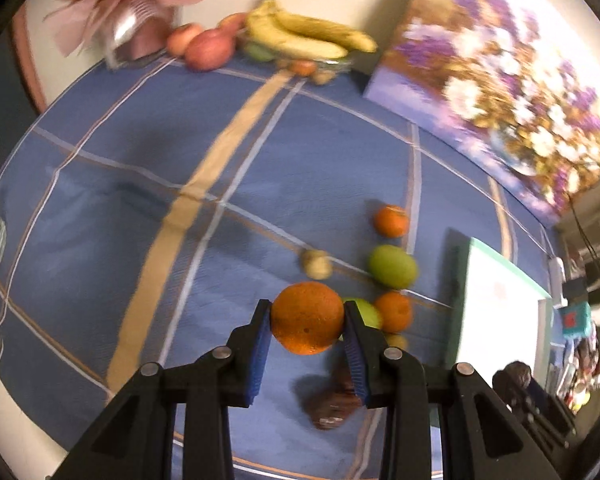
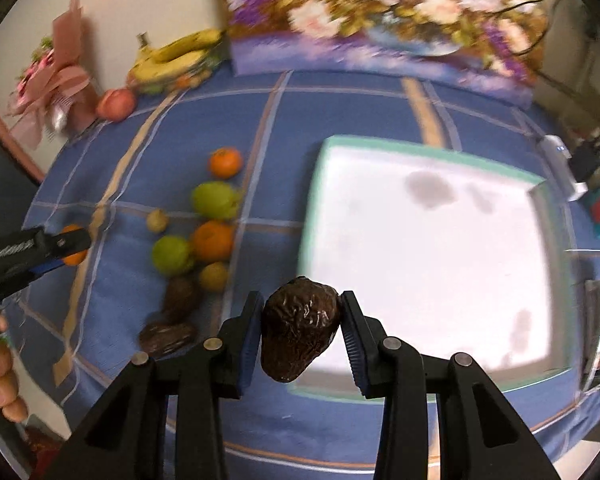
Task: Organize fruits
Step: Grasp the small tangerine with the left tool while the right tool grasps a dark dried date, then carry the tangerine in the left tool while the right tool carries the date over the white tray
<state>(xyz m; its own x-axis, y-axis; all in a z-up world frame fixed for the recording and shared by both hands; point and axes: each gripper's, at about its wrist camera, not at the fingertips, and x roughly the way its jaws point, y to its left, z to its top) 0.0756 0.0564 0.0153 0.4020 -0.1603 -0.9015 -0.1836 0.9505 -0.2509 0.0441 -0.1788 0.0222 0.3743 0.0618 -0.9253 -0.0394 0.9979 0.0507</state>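
Left of tray (image 2: 314, 208): your left gripper (image 1: 307, 322) pinches orange (image 1: 307, 318), lifted off cloth. Over tray's near-left corner: your right gripper (image 2: 300, 328) pinches wrinkled dark avocado (image 2: 298, 328), long axis upright, narrow end down.

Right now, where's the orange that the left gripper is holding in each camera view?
Left wrist view: the orange sits low in the centre, clamped by the left gripper.
Right wrist view: the same orange is at the far left edge, mostly hidden behind the gripper.
Shared landmark: the flower painting leaning against the wall.
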